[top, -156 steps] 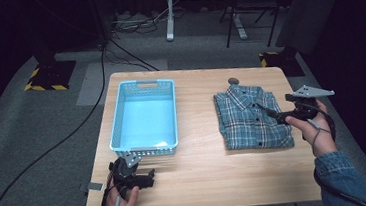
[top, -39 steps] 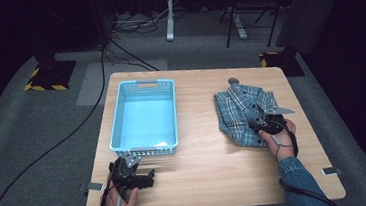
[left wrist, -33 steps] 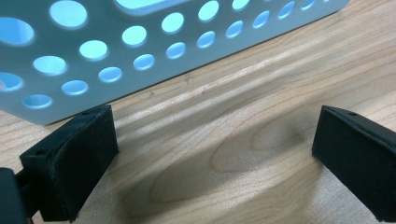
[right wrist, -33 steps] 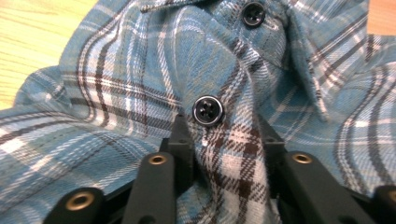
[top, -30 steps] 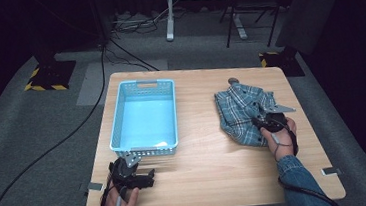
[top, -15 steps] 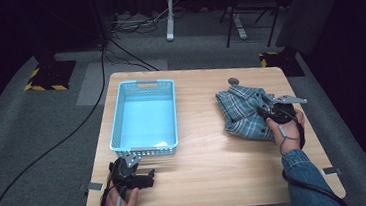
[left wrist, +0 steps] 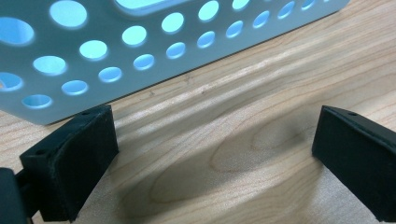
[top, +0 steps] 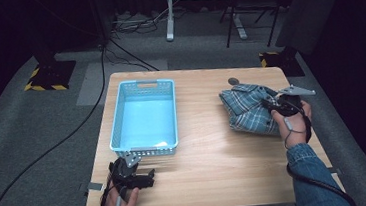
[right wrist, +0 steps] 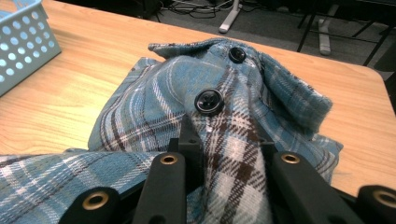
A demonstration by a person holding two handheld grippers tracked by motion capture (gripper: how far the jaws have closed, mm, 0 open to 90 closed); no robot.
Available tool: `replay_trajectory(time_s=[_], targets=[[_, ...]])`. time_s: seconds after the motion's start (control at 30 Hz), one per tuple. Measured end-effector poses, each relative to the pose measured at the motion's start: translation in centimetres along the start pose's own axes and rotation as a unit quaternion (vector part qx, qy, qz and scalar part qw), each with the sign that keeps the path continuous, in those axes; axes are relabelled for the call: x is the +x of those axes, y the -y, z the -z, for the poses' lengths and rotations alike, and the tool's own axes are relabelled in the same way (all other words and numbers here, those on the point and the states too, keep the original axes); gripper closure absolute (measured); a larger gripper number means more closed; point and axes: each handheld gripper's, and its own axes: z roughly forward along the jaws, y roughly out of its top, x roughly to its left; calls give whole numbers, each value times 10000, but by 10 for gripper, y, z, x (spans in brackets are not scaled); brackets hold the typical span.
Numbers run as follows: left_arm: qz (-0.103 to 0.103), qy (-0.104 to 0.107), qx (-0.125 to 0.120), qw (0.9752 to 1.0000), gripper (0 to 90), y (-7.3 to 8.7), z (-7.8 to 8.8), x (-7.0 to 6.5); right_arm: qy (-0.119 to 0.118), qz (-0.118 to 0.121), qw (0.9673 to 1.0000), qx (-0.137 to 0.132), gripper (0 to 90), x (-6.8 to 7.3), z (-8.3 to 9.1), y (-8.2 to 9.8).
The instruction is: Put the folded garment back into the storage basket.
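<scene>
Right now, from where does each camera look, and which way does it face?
High view: above the person's side, facing forward and down on the table; both forearms, left gripper, right gripper.
Left gripper view: low over the wood, facing the basket wall; its open jaws.
Right gripper view: on the right gripper, facing across the shirt; jaws shut on cloth.
Shared: basket and shirt show in the high and right gripper views.

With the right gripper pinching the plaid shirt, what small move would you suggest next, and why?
Probably carry it left toward the blue basket. The right gripper is shut on a fold of the plaid shirt, which is bunched up, and the basket holds nothing.
</scene>
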Motion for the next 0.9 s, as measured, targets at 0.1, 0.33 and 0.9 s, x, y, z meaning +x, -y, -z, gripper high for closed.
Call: replay_trajectory(time_s=[0.1, 0.33, 0.9], targets=[[0, 0, -1, 10000, 1, 0, 0, 0, 14, 12, 10000, -41, 741, -1, 4, -5], [-6, 3, 1, 10000, 1, 0, 0, 0, 58, 118, 9998, -119, 741, 1, 11, -21], [-16, 11, -3, 10000, 1, 0, 0, 0, -33, 332, 9987, -383, 741, 19, 18, -67]])
